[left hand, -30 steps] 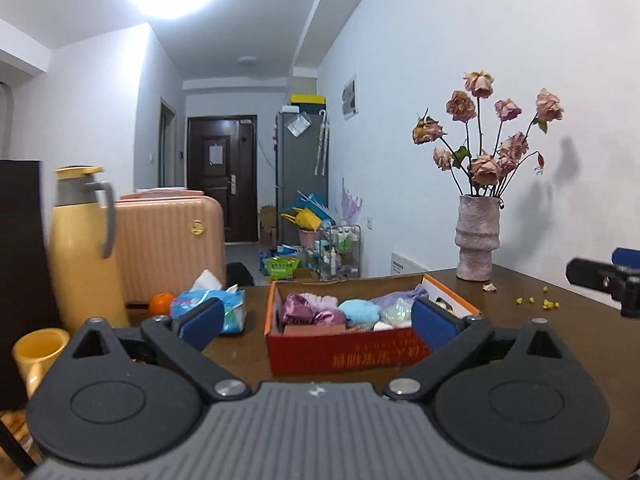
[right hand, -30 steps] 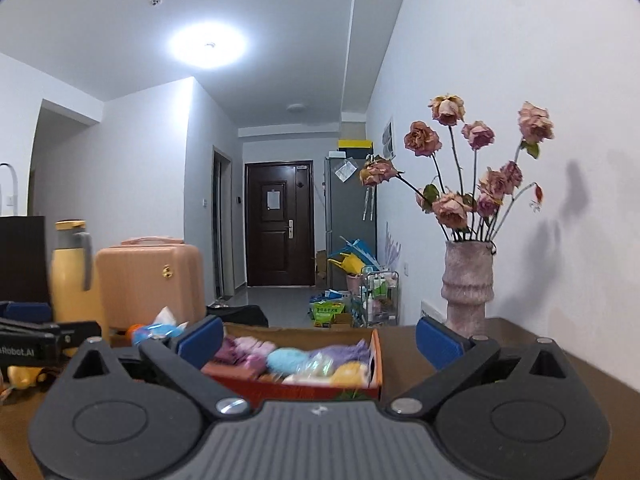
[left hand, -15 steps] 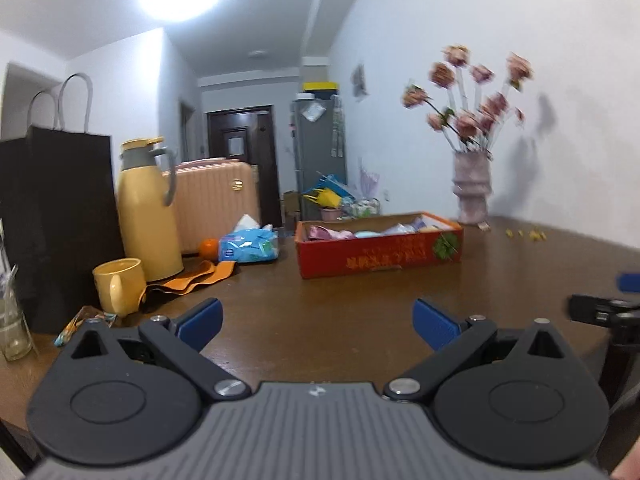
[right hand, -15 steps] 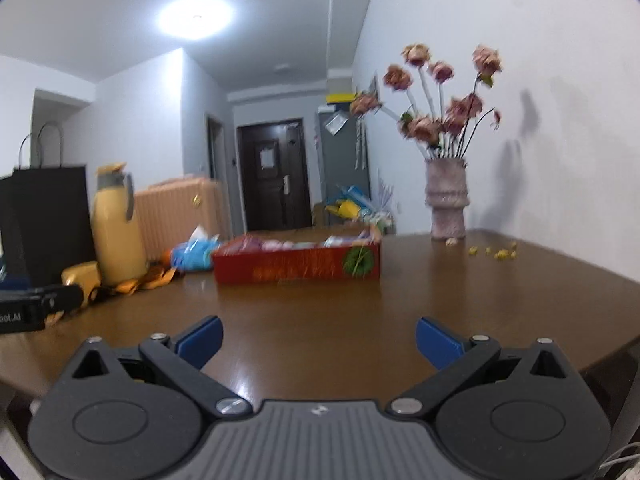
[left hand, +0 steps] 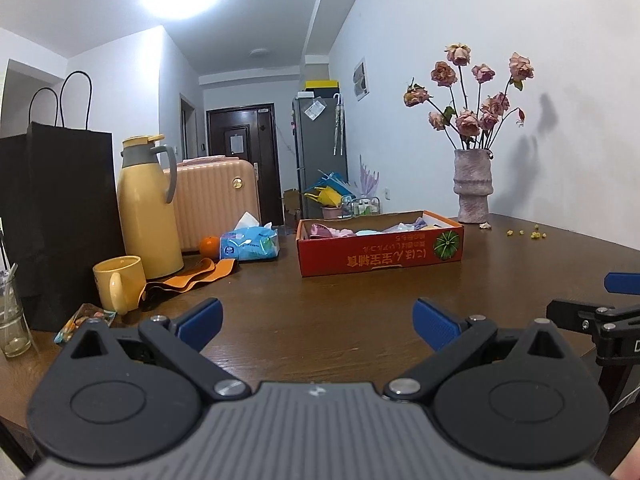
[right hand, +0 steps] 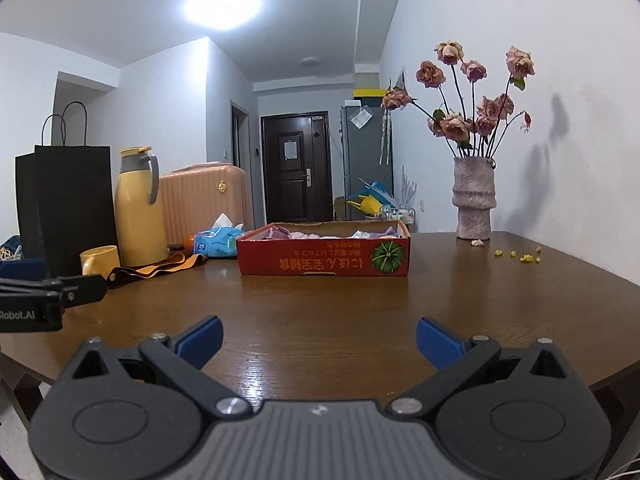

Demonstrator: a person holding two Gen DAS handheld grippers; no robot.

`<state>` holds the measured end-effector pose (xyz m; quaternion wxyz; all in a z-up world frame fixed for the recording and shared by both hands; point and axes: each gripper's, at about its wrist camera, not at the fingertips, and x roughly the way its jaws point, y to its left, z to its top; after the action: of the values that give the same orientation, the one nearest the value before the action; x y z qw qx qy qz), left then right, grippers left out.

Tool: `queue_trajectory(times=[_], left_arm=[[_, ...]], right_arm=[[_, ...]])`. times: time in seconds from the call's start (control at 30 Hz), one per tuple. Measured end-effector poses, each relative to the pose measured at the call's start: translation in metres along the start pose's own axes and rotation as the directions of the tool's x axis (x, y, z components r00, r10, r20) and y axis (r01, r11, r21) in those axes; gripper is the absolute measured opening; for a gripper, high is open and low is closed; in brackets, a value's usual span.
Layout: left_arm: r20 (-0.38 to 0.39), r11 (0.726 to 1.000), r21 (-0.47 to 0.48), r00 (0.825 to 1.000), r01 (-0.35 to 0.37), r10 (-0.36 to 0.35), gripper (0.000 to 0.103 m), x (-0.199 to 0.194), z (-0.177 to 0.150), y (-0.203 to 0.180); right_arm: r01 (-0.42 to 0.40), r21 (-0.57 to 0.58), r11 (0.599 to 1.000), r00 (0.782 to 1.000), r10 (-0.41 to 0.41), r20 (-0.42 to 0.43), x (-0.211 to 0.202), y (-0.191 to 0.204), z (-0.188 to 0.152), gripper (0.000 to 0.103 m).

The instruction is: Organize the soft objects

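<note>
Soft objects (left hand: 362, 231): pastel bundles inside red box (left hand: 380, 250) mid-table, likely light, squashy, best pinched at a bunched fold. Left gripper (left hand: 316, 318) and right gripper (right hand: 318, 336): spread wide, empty, well short.

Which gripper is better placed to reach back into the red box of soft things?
Only a slight edge: right. From the right gripper the red cardboard box sits almost straight ahead; from the left gripper it lies off to the right. Both are open, empty and well back.
</note>
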<state>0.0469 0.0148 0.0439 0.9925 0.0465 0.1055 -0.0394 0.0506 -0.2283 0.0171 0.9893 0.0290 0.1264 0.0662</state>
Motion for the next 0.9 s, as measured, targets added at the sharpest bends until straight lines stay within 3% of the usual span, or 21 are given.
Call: queue_trajectory(times=[0.9], left_arm=[[-0.001,1.0,-0.019,1.0,-0.007,0.007,0.103,0.0011,-0.0022,0.0036]], right_arm=[[0.013,0.013,1.0,1.0,-0.013,0.023,-0.0024,-0.0033,-0.0025,0.103]])
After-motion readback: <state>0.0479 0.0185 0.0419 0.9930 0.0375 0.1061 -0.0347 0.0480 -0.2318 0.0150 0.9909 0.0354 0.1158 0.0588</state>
